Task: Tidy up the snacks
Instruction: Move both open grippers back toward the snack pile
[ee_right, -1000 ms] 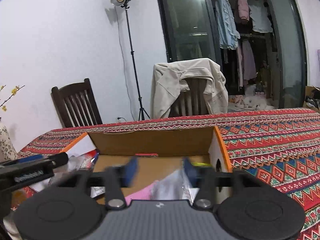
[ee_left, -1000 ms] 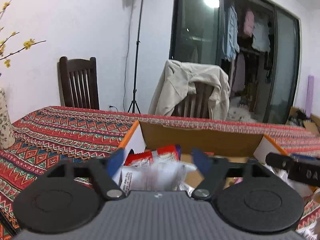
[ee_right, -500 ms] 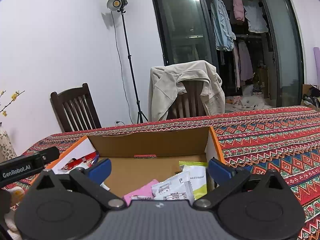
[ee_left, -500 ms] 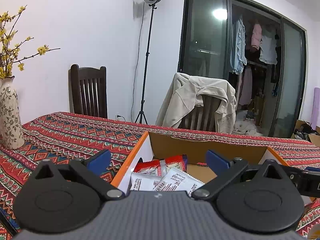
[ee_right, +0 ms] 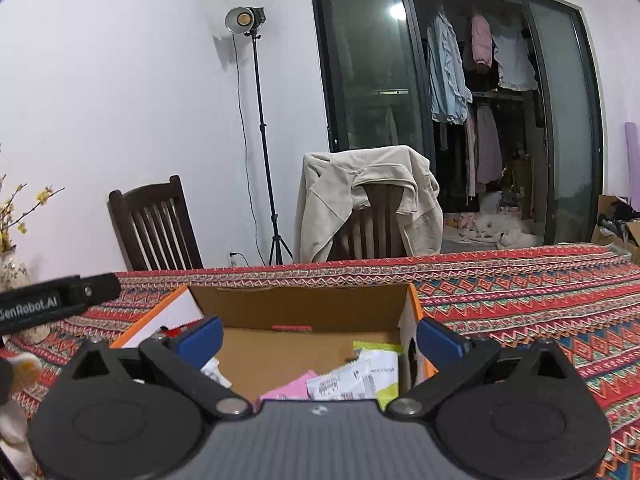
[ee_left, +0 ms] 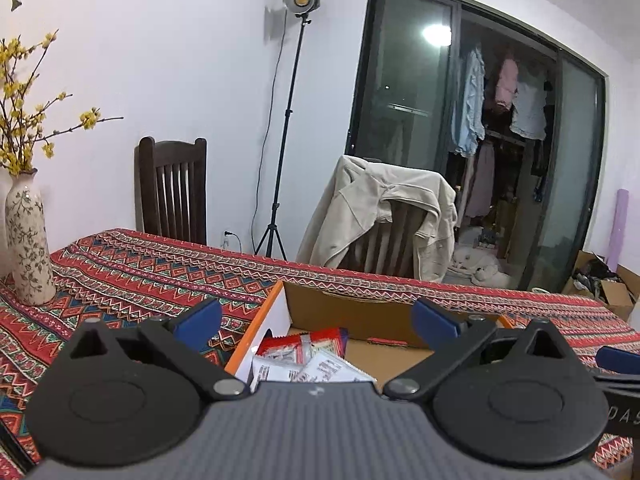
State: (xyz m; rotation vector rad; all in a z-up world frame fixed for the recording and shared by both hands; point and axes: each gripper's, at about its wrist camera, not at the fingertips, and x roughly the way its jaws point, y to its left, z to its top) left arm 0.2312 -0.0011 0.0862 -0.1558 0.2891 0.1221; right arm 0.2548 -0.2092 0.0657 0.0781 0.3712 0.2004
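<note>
This is a room in a home. A big table (ee_right: 520, 300) has a red cloth with zigzag patterns on it. Two dark wooden chairs stand behind the table. One chair (ee_left: 174, 192) is bare, and the other has a cream jacket (ee_right: 368, 204) hung over its back. A vase (ee_left: 28, 240) with yellow flowers stands on the table. Behind a dark glass sliding door (ee_right: 372, 72) clothes (ee_right: 448, 72) hang on a rail, like washing or a closet. A white fluffy thing (ee_right: 496, 228) lies on the floor there; what it is cannot be told. A tall lamp on a stand (ee_right: 256, 120) is by the white wall. A cardboard box (ee_right: 304, 308) with snack packets (ee_right: 360, 376) sits on the table.
</note>
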